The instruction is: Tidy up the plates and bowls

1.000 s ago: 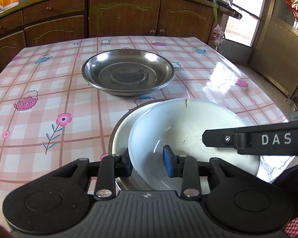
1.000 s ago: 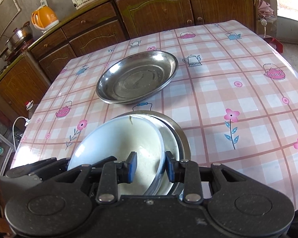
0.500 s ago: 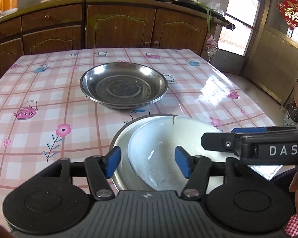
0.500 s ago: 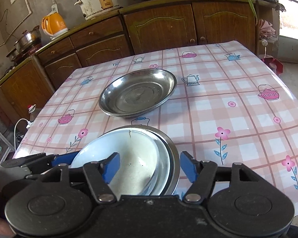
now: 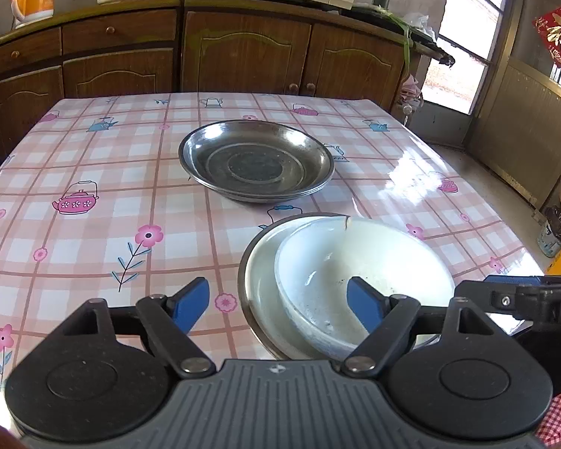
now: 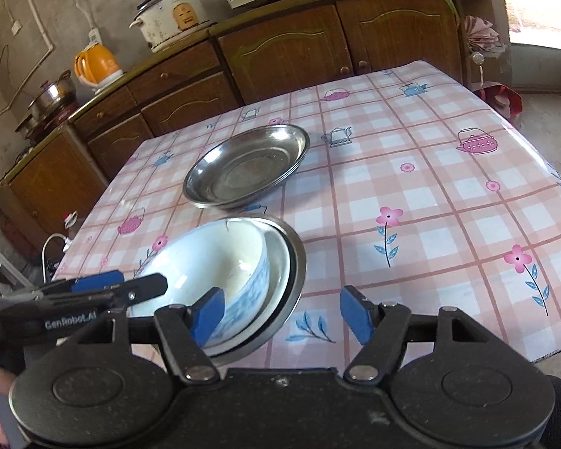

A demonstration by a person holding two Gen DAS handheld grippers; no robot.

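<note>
Both grippers have let go since a second ago: then my pads pinched the rim of the white ceramic bowl (image 5: pixel 359 280) from either side, now the hands have drawn back toward the near edge and the bowl sits free

Item 1, left gripper (image 5: pixel 278 305): jaws opening, wide apart, nothing pressed; its right pad hangs over the bowl's hollow, its left pad over bare cloth

Item 2, right gripper (image 6: pixel 284 314): jaws wide apart, nothing held; its left pad stands just in front of the bowl's blue-patterned outer wall, and I cannot tell if it touches

Item 3, white bowl: nested in the shallow round steel dish (image 6: pixel 293 262) near the front of the bench (image 5: pixel 93 232), off-centre, crowded toward the left gripper's side. Rim shows a crack or chip at the far edge

Item 4, stack of wide steel plates (image 5: pixel 256 161): mid-bench, well apart from the bowl

Risks, as I judge them:
- off-centre seating; a nudge from either pad on withdrawal could rock the bowl or slide it up the dish's slope
- dish appears close to the bench's front edge; a backward drag could carry both toward the drop
- glossy pink checked oilcloth; steel may skate on it if pushed
- cracked rim; a hard pinch there on any re-grip could break it further
- two grippers close together; their fingers may collide on retreat
</note>
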